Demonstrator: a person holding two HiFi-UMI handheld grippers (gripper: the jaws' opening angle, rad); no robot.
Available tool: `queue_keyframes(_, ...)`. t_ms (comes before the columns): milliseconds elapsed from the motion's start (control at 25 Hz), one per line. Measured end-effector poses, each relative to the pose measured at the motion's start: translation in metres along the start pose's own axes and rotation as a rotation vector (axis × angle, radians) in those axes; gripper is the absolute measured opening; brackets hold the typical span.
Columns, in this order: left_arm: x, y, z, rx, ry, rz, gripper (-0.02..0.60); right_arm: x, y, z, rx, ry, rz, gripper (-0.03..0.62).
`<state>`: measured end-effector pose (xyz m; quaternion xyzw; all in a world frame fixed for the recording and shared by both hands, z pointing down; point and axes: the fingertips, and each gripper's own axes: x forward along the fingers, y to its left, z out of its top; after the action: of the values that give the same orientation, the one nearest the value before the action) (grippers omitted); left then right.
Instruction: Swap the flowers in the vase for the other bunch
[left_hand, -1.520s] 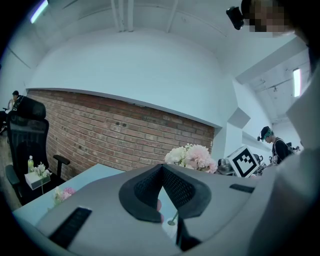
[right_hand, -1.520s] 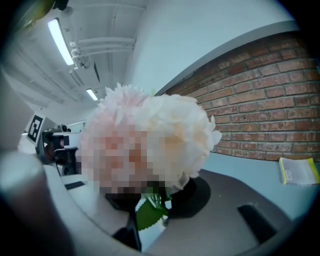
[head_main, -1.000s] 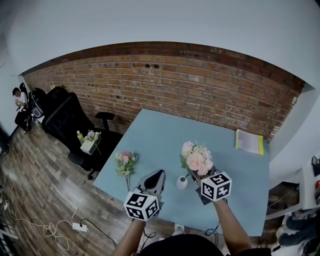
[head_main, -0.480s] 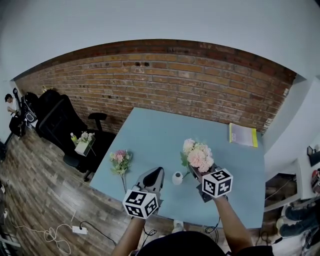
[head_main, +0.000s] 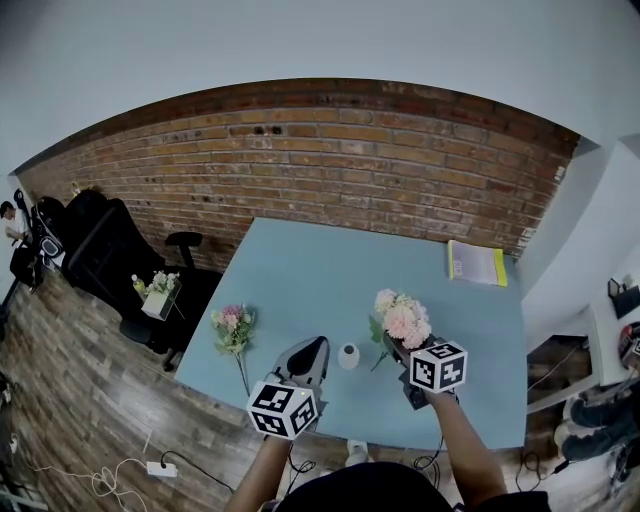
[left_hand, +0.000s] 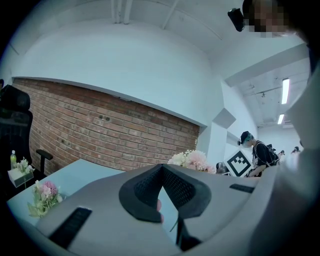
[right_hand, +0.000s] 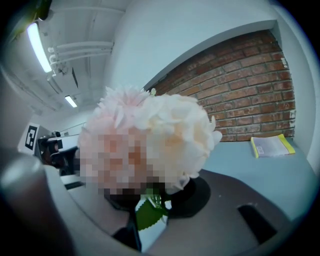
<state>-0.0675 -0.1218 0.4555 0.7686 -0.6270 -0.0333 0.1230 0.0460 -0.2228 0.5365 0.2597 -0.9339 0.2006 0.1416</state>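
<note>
Surface (head_main: 300, 270) of pale blue, backed by a red brick wall (head_main: 330, 150) with plain white above. Wood-plank floor (head_main: 70, 400) off to the left, with a black office chair (head_main: 100, 250) near the surface's left corner. Yellow-edged booklet (head_main: 477, 263) flat at the far right corner, well apart from everything else. Seated person (head_main: 10, 215) far off at the left edge of the head view.

Right gripper (right_hand: 150, 202) largely hidden in the head view beneath blooms and its marker cube (head_main: 438, 366). Lower stems cut off in the right gripper view. Mouth of the vase too small to look into.

White vase (head_main: 348, 356) upright near the front edge, between the two grippers. Pale bunch (head_main: 400, 318) of cream and pink outside it, held just to its right, one leafy stem hanging beside the vase; touching or not, impossible to tell. Right fingers (right_hand: 195, 197) grasping that bunch low on its stems, a green leaf between them. Pink bunch (head_main: 232, 328) lying flat at the left edge, stem toward the front. Left gripper (left_hand: 161, 169) hovering near the vase's left side, fingers (left_hand: 180, 187) clenched tip to tip on nothing. Small white box (head_main: 152, 298) beside the chair holding a posy, a green bottle (head_main: 135, 283) by it.
</note>
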Motion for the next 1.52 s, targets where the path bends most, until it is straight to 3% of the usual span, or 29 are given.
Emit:
queue_keyframes(520, 0.021, -0.019, -0.016, -0.007, 0.041, -0.065, 0.0, -0.012, -0.038, -0.067, 0.052, 0.154, -0.108, 0.114)
queue_keyframes(1000, 0.033, -0.038, -0.022, -0.017, 0.056, -0.108, 0.0, -0.02, -0.072, -0.117, 0.256, 0.271, -0.161, 0.114)
queue_keyframes(1520, 0.03, -0.033, -0.028, -0.016, 0.073, -0.098, 0.0, -0.016, -0.085, -0.156, 0.373, 0.335, -0.184, 0.114)
